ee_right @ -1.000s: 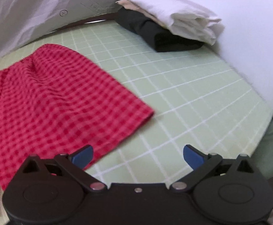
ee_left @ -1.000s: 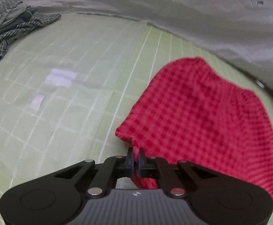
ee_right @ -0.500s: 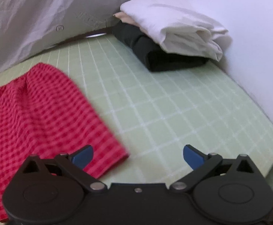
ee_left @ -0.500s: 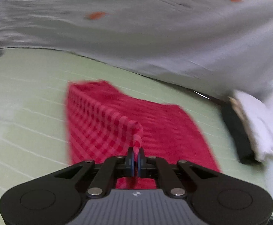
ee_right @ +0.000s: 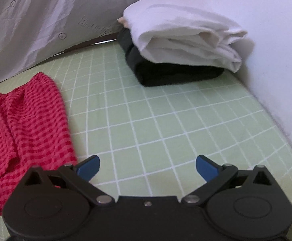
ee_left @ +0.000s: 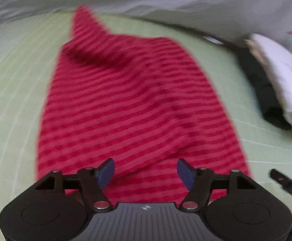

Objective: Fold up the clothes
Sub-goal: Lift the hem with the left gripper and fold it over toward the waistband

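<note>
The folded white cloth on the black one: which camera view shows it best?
The right wrist view: the white cloth lies sharp and whole on the black cloth, its folds visible. The left wrist view shows it only at the right edge, blurred and partly cut off.

Red cloth folded over and let go

The left hand-held gripper [ee_left: 145, 172], shut on the red checked cloth [ee_left: 130, 104] a second ago, has carried its corner across and is opening; the cloth now lies doubled, free of the pads.
</note>
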### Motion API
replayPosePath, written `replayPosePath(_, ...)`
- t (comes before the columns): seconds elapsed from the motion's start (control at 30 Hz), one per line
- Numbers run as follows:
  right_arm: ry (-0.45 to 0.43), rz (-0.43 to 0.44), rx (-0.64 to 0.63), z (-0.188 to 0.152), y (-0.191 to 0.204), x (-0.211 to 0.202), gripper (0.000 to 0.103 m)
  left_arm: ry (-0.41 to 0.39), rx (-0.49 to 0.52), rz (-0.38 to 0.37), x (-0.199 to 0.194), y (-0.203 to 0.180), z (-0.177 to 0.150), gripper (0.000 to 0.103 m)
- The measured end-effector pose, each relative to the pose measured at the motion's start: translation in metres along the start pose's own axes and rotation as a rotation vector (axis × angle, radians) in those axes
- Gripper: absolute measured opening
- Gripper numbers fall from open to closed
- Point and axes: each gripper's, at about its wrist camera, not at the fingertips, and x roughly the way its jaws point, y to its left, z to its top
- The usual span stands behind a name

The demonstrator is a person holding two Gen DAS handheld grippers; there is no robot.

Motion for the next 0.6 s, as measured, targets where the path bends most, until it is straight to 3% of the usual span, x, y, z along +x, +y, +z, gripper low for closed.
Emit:
replayPosePath(0.2,-0.031,0.115,-0.127,0.017,0.035,0.003,0.103,0.055,-0.096,0.117,0.003,0.031,-0.024,0.079)
replayPosePath(0.3,-0.045,0.185,-0.231,0.023,0.063,0.005,0.103,0.050,-0.069,0.144,0.005,0.031,-0.030,0.088)
replayPosePath(0.4,-0.036,0.239,-0.311,0.025,0.087,0.009,0.103,0.057,-0.041,0.181,0.007,0.030,-0.034,0.089)
replayPosePath(0.6,-0.037,0.326,-0.394,0.032,0.120,0.013,0.097,0.082,-0.076,0.283,0.009,0.042,-0.037,0.099)
